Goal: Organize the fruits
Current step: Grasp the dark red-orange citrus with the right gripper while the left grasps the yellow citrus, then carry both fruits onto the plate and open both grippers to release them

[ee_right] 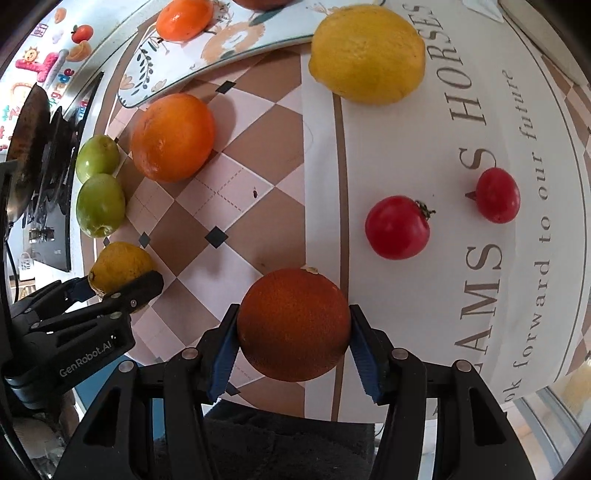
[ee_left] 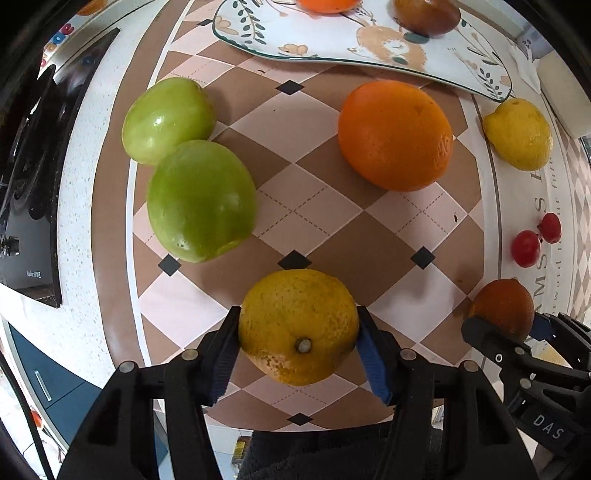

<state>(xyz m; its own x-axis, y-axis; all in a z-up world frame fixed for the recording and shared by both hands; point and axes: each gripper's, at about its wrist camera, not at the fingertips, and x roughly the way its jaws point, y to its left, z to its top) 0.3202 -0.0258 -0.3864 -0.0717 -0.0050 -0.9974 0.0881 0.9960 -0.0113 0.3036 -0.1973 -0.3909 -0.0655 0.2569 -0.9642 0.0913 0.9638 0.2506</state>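
Note:
My left gripper [ee_left: 298,314] points down at the checkered mat [ee_left: 332,229] and is shut on a yellow-green citrus [ee_left: 295,325], with both blue pads against its sides. My right gripper [ee_right: 294,312] is shut on a dark orange [ee_right: 293,328] beside it, at the mat's white border. Two green fruits [ee_left: 201,201] lie touching at the left, and a bright orange [ee_left: 395,134] sits in the middle. At the right are a lemon [ee_right: 365,55] and two red tomatoes [ee_right: 397,227]. At the far side, a patterned plate [ee_left: 332,44] holds an orange [ee_left: 325,4] and a dark reddish fruit [ee_left: 426,16].
A black stove top [ee_left: 26,166] borders the counter at the left. The counter's front edge runs just under both grippers. Bare mat lies between the green fruits and the bright orange.

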